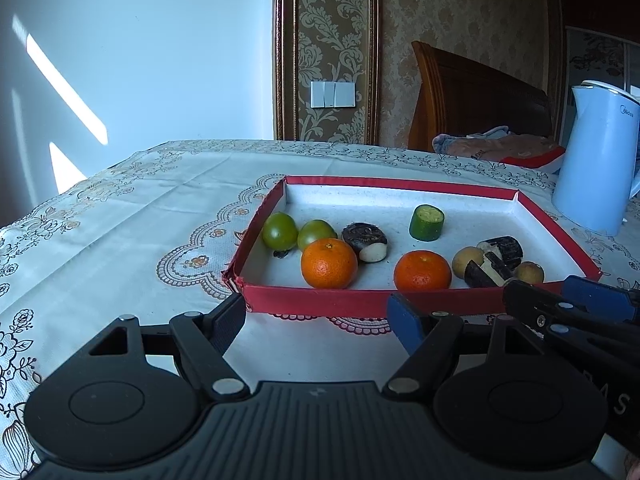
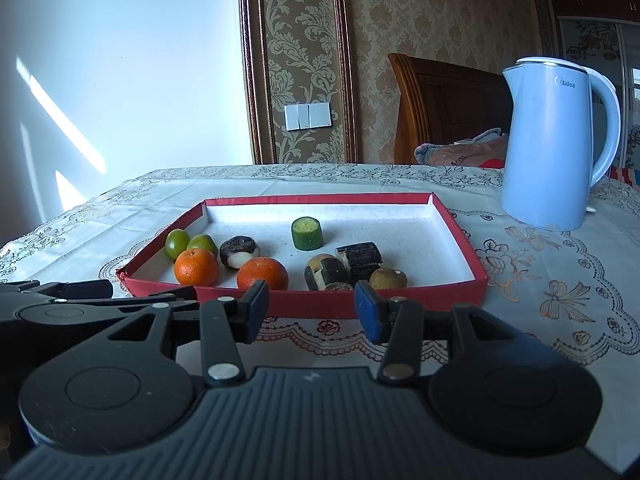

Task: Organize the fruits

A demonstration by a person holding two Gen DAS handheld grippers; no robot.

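A red-walled tray [image 1: 320,300] [image 2: 460,224] lies on the tablecloth. It holds two oranges [image 1: 329,263] [image 2: 196,267], two green fruits [image 1: 280,231] [image 2: 177,243], a green cucumber piece [image 1: 426,222] [image 2: 307,233], several dark cut pieces [image 1: 366,240] [image 2: 240,251] and small brown fruits [image 1: 468,262] [image 2: 388,279]. My left gripper [image 1: 320,324] is open and empty, just before the tray's near wall. My right gripper [image 2: 312,312] is open and empty, also before the near wall. It shows at the right in the left wrist view [image 1: 568,300].
A light blue kettle [image 1: 596,160] [image 2: 556,144] stands on the table right of the tray. A wooden headboard [image 1: 472,96] and bedding lie beyond the table's far edge. The left gripper's body shows at the left in the right wrist view [image 2: 60,300].
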